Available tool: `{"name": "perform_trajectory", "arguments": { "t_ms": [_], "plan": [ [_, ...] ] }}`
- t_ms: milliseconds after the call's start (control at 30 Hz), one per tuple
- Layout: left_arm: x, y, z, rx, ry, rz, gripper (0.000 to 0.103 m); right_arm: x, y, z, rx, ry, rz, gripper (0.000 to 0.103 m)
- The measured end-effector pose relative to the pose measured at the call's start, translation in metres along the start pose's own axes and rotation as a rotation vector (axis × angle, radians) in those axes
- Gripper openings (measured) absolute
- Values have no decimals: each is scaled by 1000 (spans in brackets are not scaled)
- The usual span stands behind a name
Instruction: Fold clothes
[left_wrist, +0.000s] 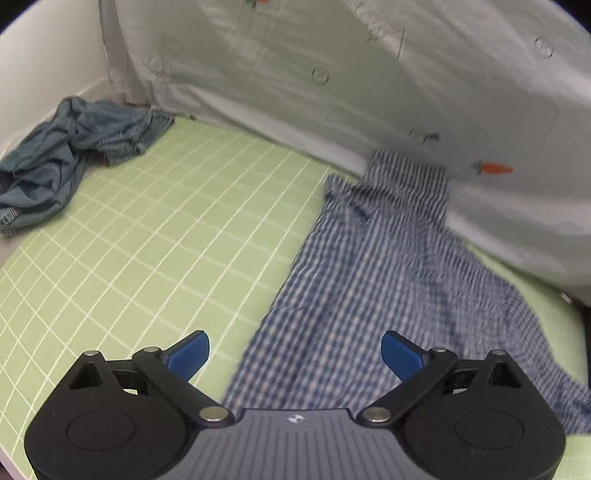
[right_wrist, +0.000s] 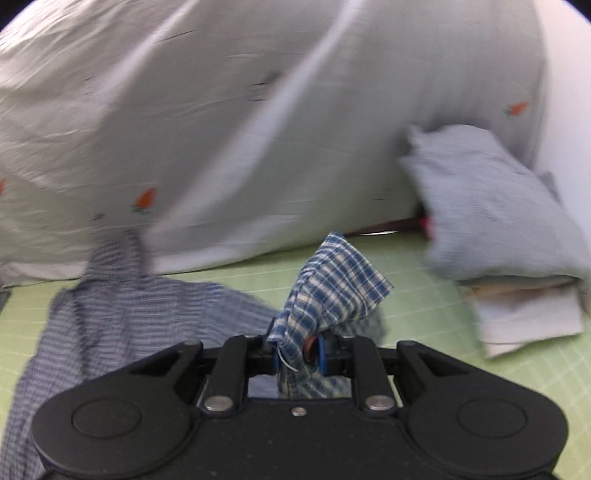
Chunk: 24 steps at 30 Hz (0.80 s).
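A blue and white checked shirt (left_wrist: 388, 266) lies spread on the green grid mat (left_wrist: 166, 221), its collar toward the back. My left gripper (left_wrist: 294, 354) is open, jaws wide apart, hovering over the shirt's near left edge. My right gripper (right_wrist: 298, 354) is shut on a bunched part of the checked shirt (right_wrist: 332, 288), which sticks up between the jaws. The rest of the shirt (right_wrist: 122, 306) trails off to the left on the mat (right_wrist: 424, 332). Both views are blurred.
A crumpled blue-grey garment (left_wrist: 70, 155) lies at the mat's back left. A white sheet with carrot prints (left_wrist: 369, 81) hangs along the back. Folded clothes (right_wrist: 506, 236) are stacked at the right in the right wrist view.
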<state>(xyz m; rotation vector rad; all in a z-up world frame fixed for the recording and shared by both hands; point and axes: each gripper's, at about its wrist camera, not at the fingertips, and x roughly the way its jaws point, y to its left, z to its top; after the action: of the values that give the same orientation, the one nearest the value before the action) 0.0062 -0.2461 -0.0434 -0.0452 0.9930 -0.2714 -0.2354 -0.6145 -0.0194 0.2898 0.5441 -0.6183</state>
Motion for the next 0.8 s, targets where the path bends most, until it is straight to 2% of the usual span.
{"name": "perform_trajectory", "arguments": {
  "t_ms": [167, 300, 400, 433, 467, 500, 533, 567, 600, 667, 767, 800],
  "plan": [
    [28, 24, -6, 33, 76, 21, 99, 17, 72, -12, -28, 51, 101, 19],
    [46, 35, -7, 53, 131, 21, 99, 39, 129, -24, -77, 132, 170, 20],
    [55, 38, -6, 70, 159, 20, 99, 61, 161, -39, -160, 251, 185, 28],
    [56, 38, -5, 76, 162, 16, 99, 61, 164, -42, -172, 262, 184, 31],
    [54, 35, -4, 83, 157, 12, 99, 60, 168, -45, -185, 273, 183, 38],
    [52, 33, -3, 91, 149, 9, 99, 58, 170, -48, -191, 278, 183, 53],
    [49, 30, -2, 99, 142, 5, 99, 52, 167, -48, -180, 268, 184, 62],
    [46, 26, -2, 107, 133, 3, 99, 47, 162, -46, -163, 257, 183, 76],
    [43, 22, -2, 112, 126, 2, 99, 42, 156, -44, -146, 245, 182, 84],
    [36, 14, -2, 119, 113, -1, 99, 31, 139, -41, -118, 226, 172, 88],
    [25, 0, -5, 129, 95, -9, 99, 17, 112, -41, -101, 204, 145, 103],
    [21, -5, -7, 134, 90, -10, 99, 13, 102, -42, -98, 196, 135, 103]
  ]
}}
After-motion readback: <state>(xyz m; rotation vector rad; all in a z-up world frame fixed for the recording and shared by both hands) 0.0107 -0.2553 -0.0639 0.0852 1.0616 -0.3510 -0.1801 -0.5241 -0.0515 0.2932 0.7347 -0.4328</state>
